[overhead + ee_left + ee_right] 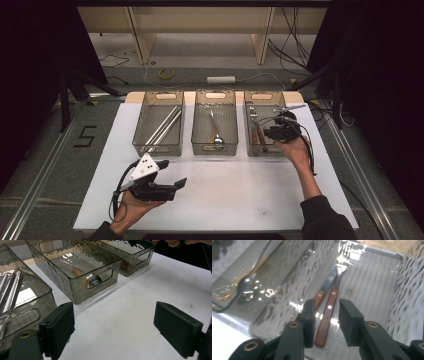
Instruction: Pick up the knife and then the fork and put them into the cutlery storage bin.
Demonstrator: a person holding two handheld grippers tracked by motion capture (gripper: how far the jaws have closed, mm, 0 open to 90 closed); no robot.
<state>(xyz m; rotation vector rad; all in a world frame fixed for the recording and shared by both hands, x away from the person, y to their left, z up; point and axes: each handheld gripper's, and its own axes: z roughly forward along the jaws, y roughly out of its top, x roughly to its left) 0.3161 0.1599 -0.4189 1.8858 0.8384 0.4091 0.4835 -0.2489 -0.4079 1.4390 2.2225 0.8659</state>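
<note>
right gripper [327,322]: jaws partly open, empty, over right bin [250,145] | fork [329,312]: reddish wooden riveted handle, steel tines, flat beside matching knife [323,291] | left gripper [113,327]: wide open, empty

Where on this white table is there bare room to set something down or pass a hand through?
Widest free patch: the white table in front of the three smoky clear plastic bins, between the left gripper and the person's right forearm. Narrow strips run along its side edges. The far edge is crowded: left bin, middle bin, right bin, with the right gripper over it.
</note>
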